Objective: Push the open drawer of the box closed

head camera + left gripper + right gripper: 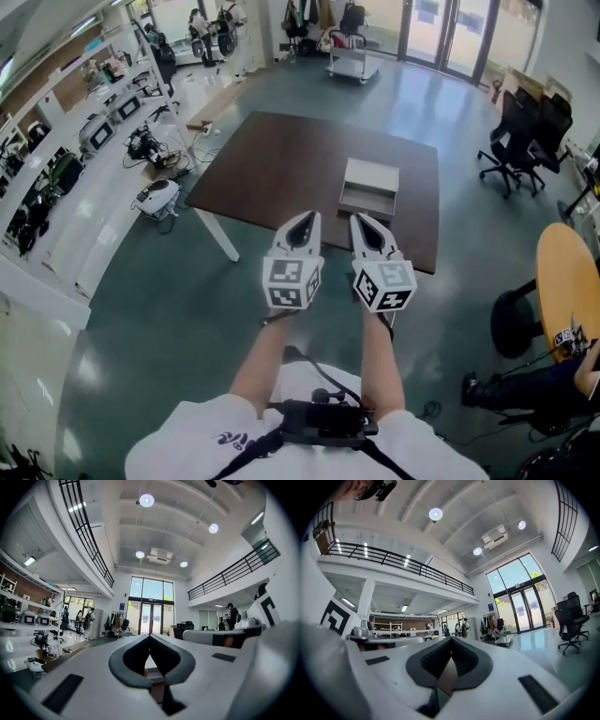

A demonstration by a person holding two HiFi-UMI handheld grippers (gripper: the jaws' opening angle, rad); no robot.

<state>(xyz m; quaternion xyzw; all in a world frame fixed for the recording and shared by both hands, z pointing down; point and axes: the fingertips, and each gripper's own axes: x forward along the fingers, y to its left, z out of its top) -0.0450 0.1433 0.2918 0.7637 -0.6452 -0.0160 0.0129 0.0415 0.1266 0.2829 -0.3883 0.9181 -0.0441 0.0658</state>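
Looking down from the head view, both grippers are held out level in front of the person, side by side, with the marker cubes [292, 281] facing up at the camera

The left gripper [307, 217] has its jaws closed tip to tip with nothing pinched between them, and the left gripper view [150, 635] shows the same thing: the dark pads [123, 667] meet at the front and only leave their usual hollow behind. The right gripper [360, 218] is closed and empty too, and its own view [451, 638] shows the pads [478, 665] meeting in a point

The box [371, 175] is pale grey and sits on the dark brown surface [281, 169], close to the near edge and more toward the near right corner than the left one. Its drawer [367, 202] is pulled out toward that near edge, so it's open. In the head view the right gripper's tip lines up with the drawer front and the left one sits just to the left of it, but I can't tell from any view whether either one touches the drawer

Around the room: black office chairs [525, 131] off past the right edge of the surface, a trolley [352, 56] near the glass doors, and a round orange table [567, 281] at the right with someone's leg [525, 384] beside it
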